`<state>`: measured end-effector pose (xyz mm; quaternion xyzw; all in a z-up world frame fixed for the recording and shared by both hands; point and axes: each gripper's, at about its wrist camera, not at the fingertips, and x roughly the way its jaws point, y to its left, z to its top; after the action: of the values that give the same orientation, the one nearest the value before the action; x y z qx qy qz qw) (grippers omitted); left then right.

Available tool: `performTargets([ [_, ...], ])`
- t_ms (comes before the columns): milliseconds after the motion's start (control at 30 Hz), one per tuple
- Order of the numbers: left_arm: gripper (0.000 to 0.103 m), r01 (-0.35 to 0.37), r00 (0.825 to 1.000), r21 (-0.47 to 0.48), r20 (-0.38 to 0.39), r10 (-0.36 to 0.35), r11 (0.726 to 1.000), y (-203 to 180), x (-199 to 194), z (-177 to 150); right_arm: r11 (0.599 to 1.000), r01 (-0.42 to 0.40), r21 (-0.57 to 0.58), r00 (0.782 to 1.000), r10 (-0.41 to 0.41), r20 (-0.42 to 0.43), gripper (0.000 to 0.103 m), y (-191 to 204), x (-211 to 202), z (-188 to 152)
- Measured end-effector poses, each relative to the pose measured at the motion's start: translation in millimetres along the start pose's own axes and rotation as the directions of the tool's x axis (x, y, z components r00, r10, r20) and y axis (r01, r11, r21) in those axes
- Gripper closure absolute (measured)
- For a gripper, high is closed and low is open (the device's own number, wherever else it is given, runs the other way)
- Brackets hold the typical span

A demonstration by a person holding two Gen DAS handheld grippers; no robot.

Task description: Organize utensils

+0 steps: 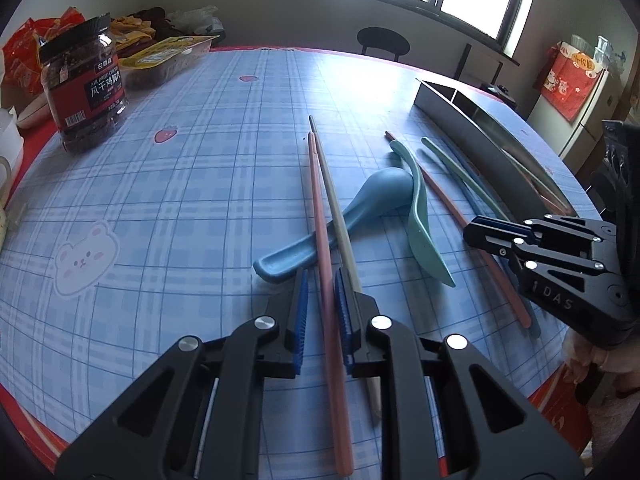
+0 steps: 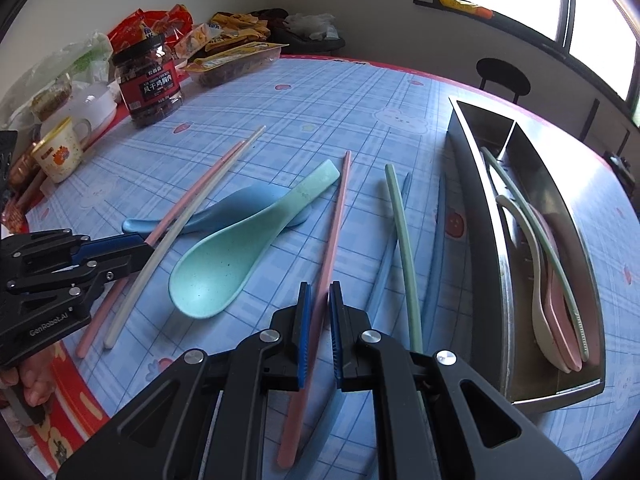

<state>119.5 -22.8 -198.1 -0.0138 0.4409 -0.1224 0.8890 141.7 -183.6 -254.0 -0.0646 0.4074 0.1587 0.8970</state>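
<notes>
In the left wrist view, my left gripper [image 1: 320, 280] is open with its jaws straddling a pink chopstick [image 1: 322, 220]; a cream chopstick [image 1: 334, 200] lies beside it. Both rest across a blue spoon [image 1: 360, 208]. A teal spoon [image 1: 420, 216] lies right of them. In the right wrist view, my right gripper [image 2: 319, 294] is open around another pink chopstick [image 2: 334, 232]. A green chopstick [image 2: 404, 240] and blue chopsticks [image 2: 434, 248] lie to its right. The steel utensil tray [image 2: 476, 200] holds cream and pink spoons [image 2: 556, 320] and a green chopstick.
A jar of dried chicken [image 1: 84, 84], snack packs [image 2: 236, 60] and a mug [image 2: 60, 152] crowd the table's far left. A stool [image 1: 383, 42] stands beyond the table's far edge. The plaid tablecloth [image 1: 160, 220] covers the round table.
</notes>
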Motion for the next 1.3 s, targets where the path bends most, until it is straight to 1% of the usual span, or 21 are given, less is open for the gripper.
performTargets([
  [133,0.087,0.0,1.0,-0.002,0.001,0.0,1.0,0,-1,0,0.999,0.038,-0.024,0.999,-0.038,0.017,0.093,4,0,-3],
  [233,0.092,0.001,1.0,-0.014,0.0,-0.001,1.0,3,-1,0,0.996,0.072,-0.057,0.997,-0.07,0.024,0.095,10,0,-5],
  [433,0.092,0.026,1.0,-0.002,0.004,-0.026,1.0,2,-5,-4,0.994,0.094,-0.058,0.995,-0.092,0.041,0.096,9,-4,-7],
  [467,0.092,0.022,1.0,0.0,0.014,-0.022,1.0,2,-7,-4,0.994,0.095,-0.054,0.994,-0.092,0.05,0.097,9,-6,-7],
  [567,0.092,0.029,0.998,-0.002,0.054,-0.029,1.0,3,-16,-6,0.995,0.089,-0.037,0.991,-0.084,0.108,0.097,7,-17,-9],
  [700,0.092,0.033,0.996,-0.032,0.088,-0.03,0.999,9,-23,-6,0.996,0.085,-0.011,0.982,-0.082,0.169,0.097,3,-28,-12],
  [867,0.092,0.025,0.99,-0.067,0.142,-0.015,0.997,15,-33,-8,0.997,0.072,0.009,0.976,-0.072,0.207,0.097,-1,-36,-12],
  [1033,0.092,0.017,0.987,-0.088,0.163,-0.002,0.996,18,-39,-10,0.998,0.051,0.023,0.968,-0.055,0.246,0.097,-4,-43,-13],
  [1167,0.092,0.015,0.984,-0.094,0.18,0.002,0.995,20,-42,-10,0.999,0.031,0.03,0.956,-0.039,0.292,0.097,-6,-53,-16],
  [1300,0.092,0.001,0.979,-0.096,0.202,0.019,0.995,20,-47,-13,0.999,0.009,0.041,0.931,-0.023,0.363,0.097,-10,-66,-23],
])
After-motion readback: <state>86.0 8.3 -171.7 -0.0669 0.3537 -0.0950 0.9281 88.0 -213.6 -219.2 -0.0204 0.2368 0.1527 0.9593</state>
